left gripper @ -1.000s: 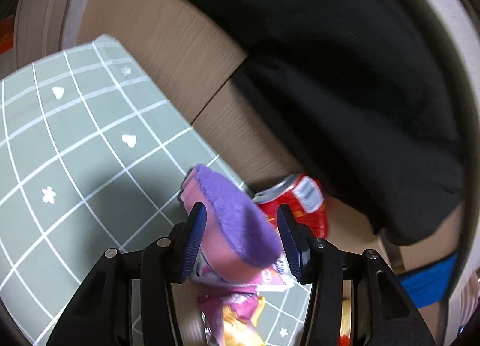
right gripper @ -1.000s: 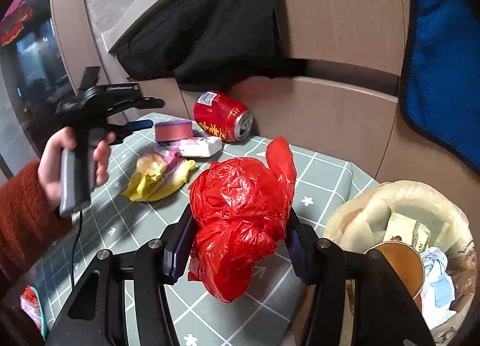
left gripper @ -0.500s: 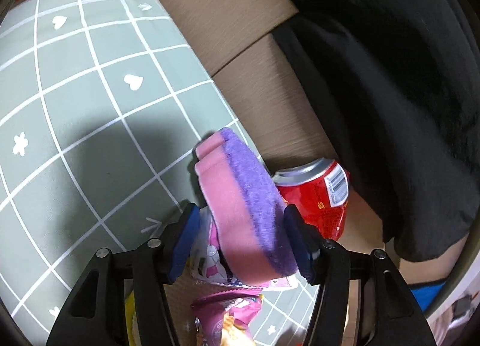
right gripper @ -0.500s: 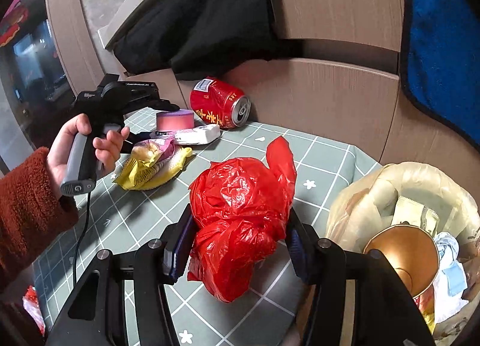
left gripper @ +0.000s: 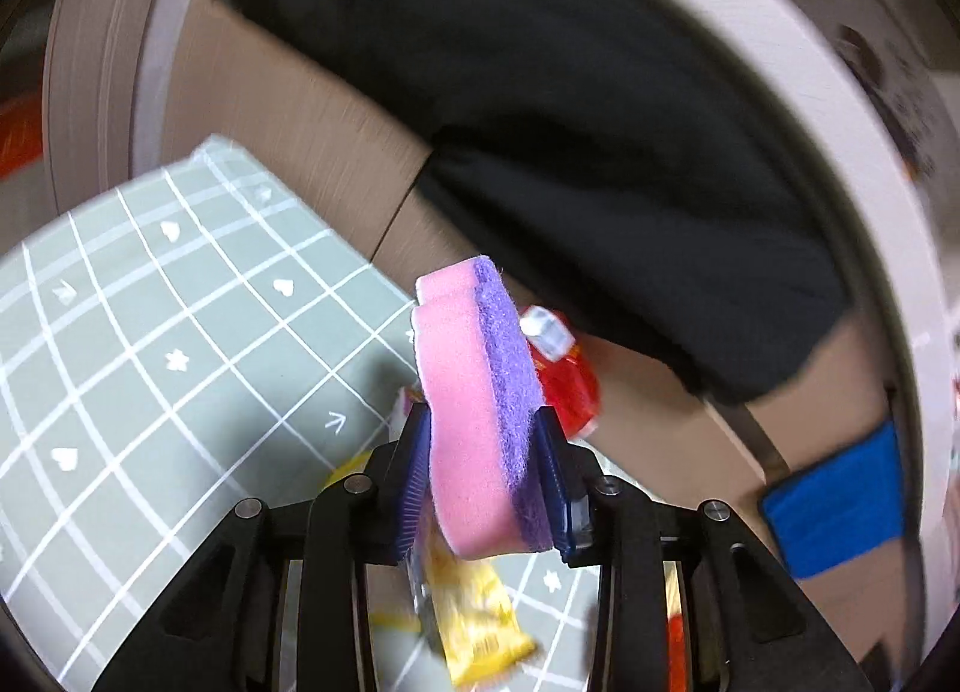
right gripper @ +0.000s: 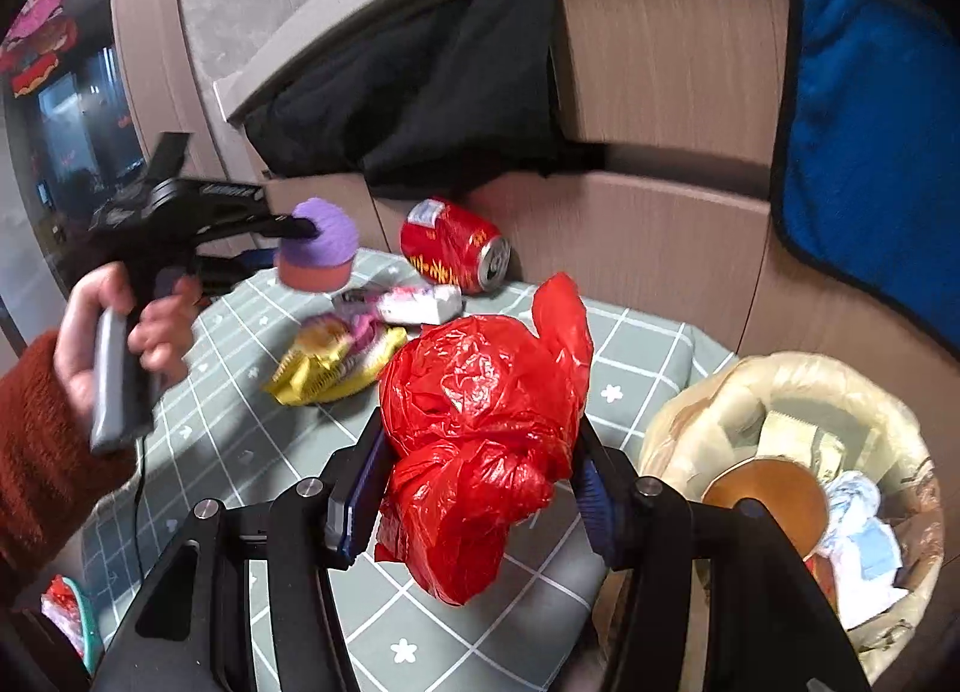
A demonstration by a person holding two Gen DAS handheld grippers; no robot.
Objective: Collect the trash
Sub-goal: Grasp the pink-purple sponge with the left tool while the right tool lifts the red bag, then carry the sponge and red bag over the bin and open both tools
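The left tongs [left gripper: 483,470] are clamped on a sponge [left gripper: 480,410], held in the air above the desk [left gripper: 150,332]. The right tongs [right gripper: 477,488] grip a red bag [right gripper: 480,440] beside the bin [right gripper: 786,488]. A can [right gripper: 453,245] and wrappers [right gripper: 336,359] lie on the desk.

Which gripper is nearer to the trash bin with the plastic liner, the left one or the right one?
The right. The right gripper, shut on the red plastic bag, is just beside the trash bin. The left gripper, holding the sponge, is across the table, beyond the red can.
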